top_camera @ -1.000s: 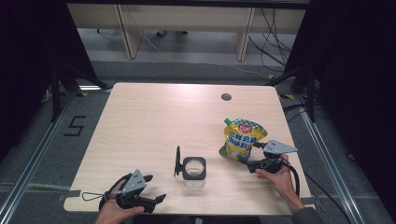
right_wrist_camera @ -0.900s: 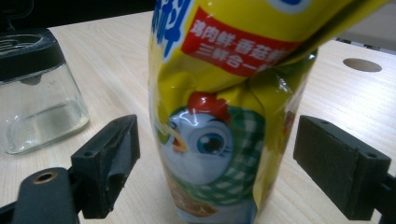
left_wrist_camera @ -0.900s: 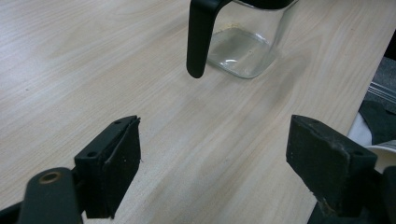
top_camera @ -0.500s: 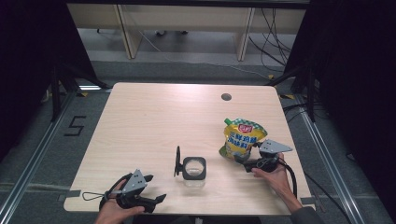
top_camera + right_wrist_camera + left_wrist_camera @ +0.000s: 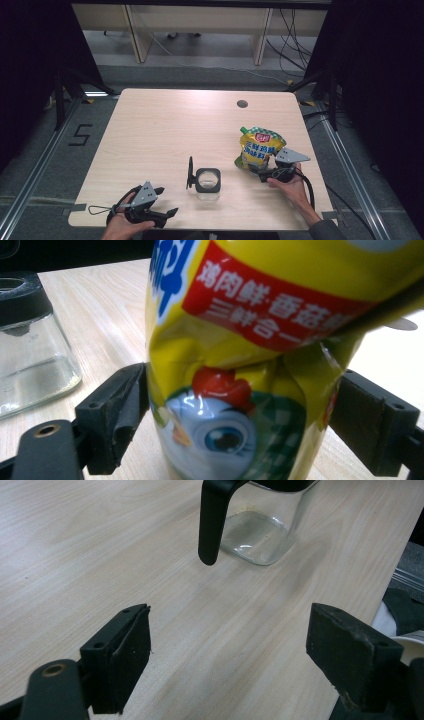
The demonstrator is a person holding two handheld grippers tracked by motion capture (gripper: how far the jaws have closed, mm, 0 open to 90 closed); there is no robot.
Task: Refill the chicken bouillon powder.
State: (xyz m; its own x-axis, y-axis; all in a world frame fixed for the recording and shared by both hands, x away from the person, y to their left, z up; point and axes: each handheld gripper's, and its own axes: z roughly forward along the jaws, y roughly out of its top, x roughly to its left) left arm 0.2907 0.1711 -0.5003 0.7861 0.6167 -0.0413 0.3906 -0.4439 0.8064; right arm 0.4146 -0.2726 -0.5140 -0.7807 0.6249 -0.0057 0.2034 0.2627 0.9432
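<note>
A yellow seasoning pouch [image 5: 258,146] with red and blue print stands at the table's right. My right gripper [image 5: 258,171] is open, and its jaws straddle the pouch's lower part [image 5: 235,390] on both sides, at or close to its surface. A clear glass jar [image 5: 207,182] with a black top and an upright black flap [image 5: 190,172] stands at the front middle. At the front left my left gripper [image 5: 167,201] is open and empty, pointing at the jar [image 5: 255,535] from a short distance. The jar [image 5: 30,355] also stands left of the pouch in the right gripper view.
The light wooden table [image 5: 165,130] has a small dark round hole [image 5: 242,104] near its far right edge. Black frames and cables stand on the floor around it. The front table edge lies just behind both hands.
My right gripper has slid a little left and forward, so its jaws now sit around the pouch's base. The left gripper, jar and pouch have stayed put.
</note>
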